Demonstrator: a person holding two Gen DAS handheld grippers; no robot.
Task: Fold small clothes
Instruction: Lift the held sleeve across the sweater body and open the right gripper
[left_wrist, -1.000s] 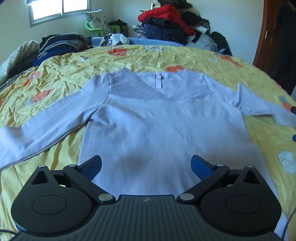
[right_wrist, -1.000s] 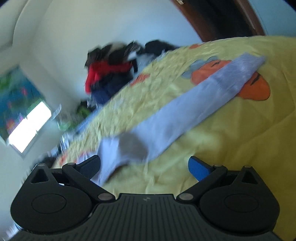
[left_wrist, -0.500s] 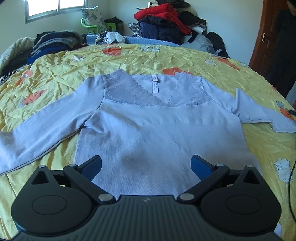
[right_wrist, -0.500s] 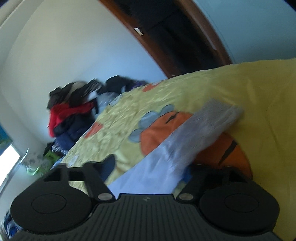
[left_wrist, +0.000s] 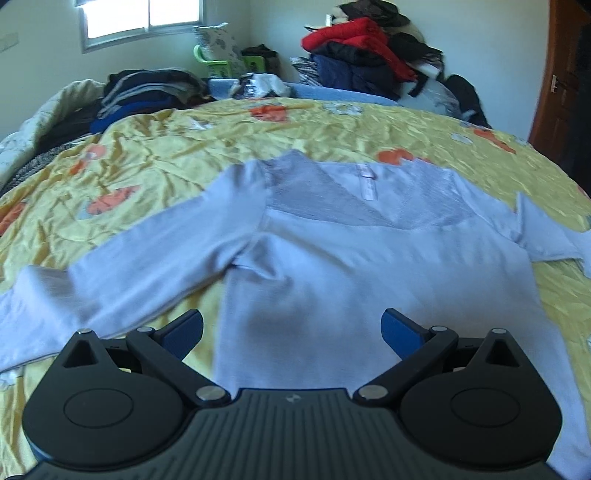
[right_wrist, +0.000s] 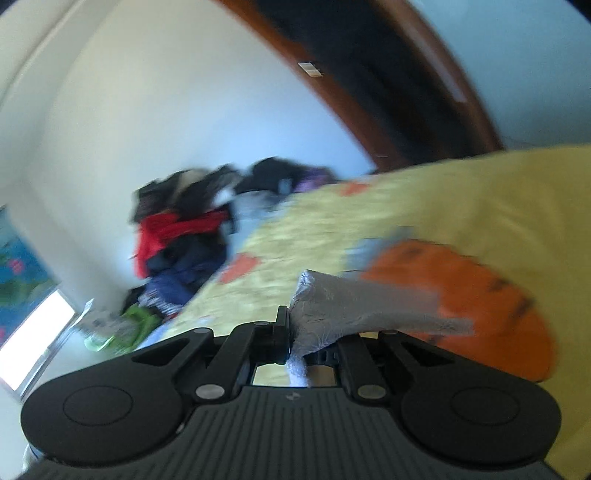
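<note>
The pale lilac top (left_wrist: 369, 266) is lying flat, front up, on the yellow bed cover (left_wrist: 332, 125); the left tool (left_wrist: 291, 330) is hovering above its hem with jaws spread and nothing between them; the right tool (right_wrist: 290, 332) is pinching the sleeve cuff (right_wrist: 343, 306) (jaws pressed together on the fabric).

Daylight pours through the window (left_wrist: 142, 18) at the far left, blown out white; the bedspread (left_wrist: 332, 125) glows bright yellow, soft shadow under the left gripper (left_wrist: 291, 328). Fisheye bends every edge. Right wrist view smears with motion blur, door frame (right_wrist: 369, 122) curving hard
</note>
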